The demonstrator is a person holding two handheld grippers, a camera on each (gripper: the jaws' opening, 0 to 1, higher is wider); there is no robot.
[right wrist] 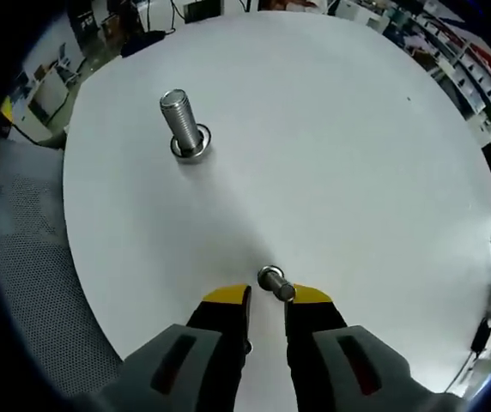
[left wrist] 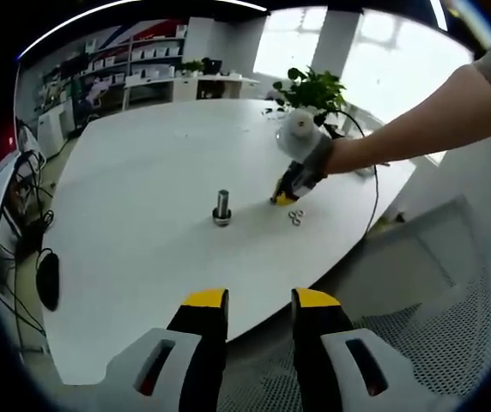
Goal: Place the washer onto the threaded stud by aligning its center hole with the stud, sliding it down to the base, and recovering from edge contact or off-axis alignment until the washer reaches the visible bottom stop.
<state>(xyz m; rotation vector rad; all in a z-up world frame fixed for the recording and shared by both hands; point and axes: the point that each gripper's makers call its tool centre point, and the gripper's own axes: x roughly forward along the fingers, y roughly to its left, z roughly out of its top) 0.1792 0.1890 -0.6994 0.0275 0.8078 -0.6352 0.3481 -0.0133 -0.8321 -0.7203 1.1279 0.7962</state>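
Note:
A threaded metal stud stands upright mid-table with a wider metal ring at its foot. Two or three small washers lie together on the white table, to the stud's right in the left gripper view. My right gripper is low over the table with its yellow tips just short of the washers. Its jaws are slightly apart with nothing between them. My left gripper is held back past the table's near edge, open and holding nothing.
A person's bare arm reaches in from the right, holding the right gripper. A potted plant and a cable sit at the table's far right. Shelves and desks stand behind. A mesh chair is beside the near edge.

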